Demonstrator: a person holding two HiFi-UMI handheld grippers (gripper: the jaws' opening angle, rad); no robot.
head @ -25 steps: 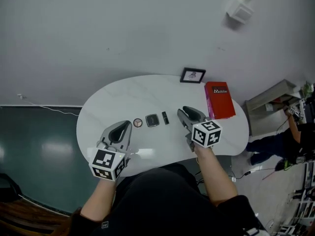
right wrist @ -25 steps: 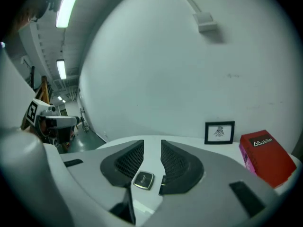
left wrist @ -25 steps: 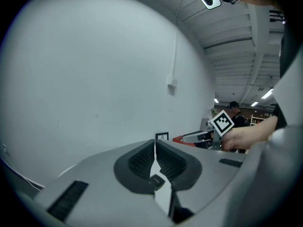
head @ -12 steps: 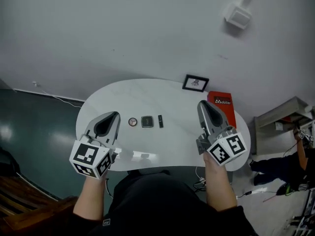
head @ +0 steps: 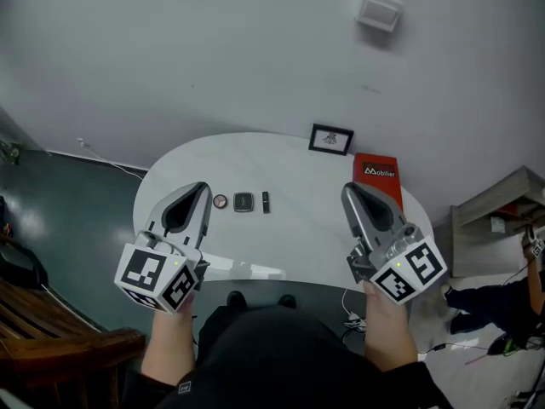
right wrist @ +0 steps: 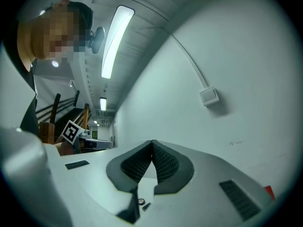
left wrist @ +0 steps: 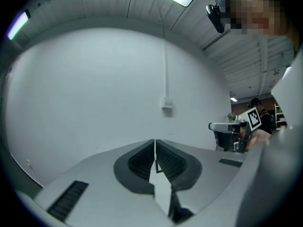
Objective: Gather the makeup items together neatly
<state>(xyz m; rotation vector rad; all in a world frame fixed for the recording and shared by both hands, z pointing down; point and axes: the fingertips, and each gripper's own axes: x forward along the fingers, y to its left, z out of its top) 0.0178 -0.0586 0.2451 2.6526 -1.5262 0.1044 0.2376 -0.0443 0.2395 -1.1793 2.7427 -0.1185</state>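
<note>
Three makeup items lie in a row on the white oval table point(head: 298, 245): a round compact point(head: 220, 201), a square dark compact point(head: 243, 202) and a black stick point(head: 266, 202). My left gripper point(head: 202, 191) is held high above the table's left side, shut and empty. Raised over the right side, my right gripper point(head: 351, 191) is also shut; its jaws have just been closing with nothing between them. In the left gripper view the jaws point(left wrist: 155, 143) meet against the bare wall. Below the shut jaws point(right wrist: 152, 143) in the right gripper view, the round compact point(right wrist: 141, 201) shows tiny.
A small picture frame point(head: 331, 140) and a red box point(head: 377, 177) stand at the table's far right. A wooden bench point(head: 51, 348) is on the green floor at the lower left. A white wall box point(head: 379, 11) hangs above. Another person point(head: 511, 305) is at the far right.
Both grippers have risen off the table towards the head camera and spread apart. The right jaws went from partly open to shut. The three items have not moved.
</note>
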